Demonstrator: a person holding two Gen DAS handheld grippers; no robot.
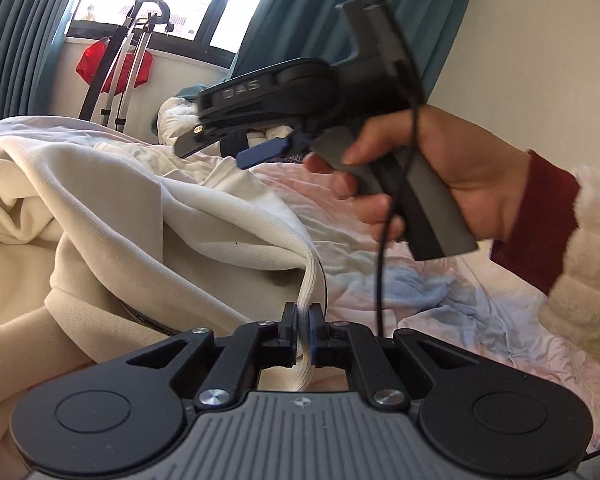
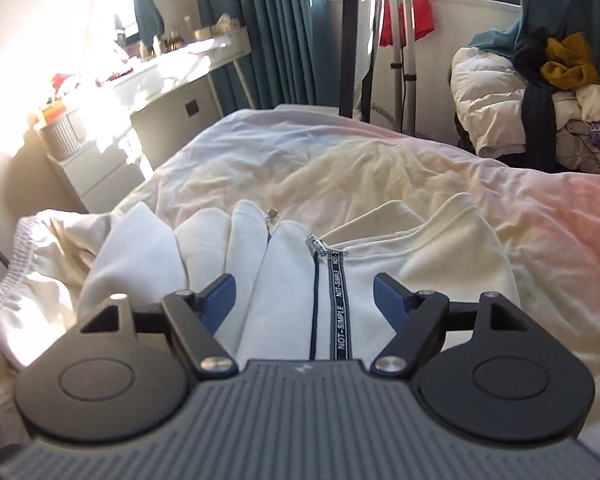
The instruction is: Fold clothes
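The cream jacket is showing matt ribbed knit cloth with a glossy metal zipper pull; the bed sheet is lying wrinkled.

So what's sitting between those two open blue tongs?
In the right wrist view, the right tongs straddle the cream sweater's zipper, untouched.

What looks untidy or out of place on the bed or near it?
The cream sweatshirt lies bunched on the bed sheet, its zip undone at the collar. Its ribbed hem is pinched in the left gripper. Beyond the bed, clothes are heaped loosely.
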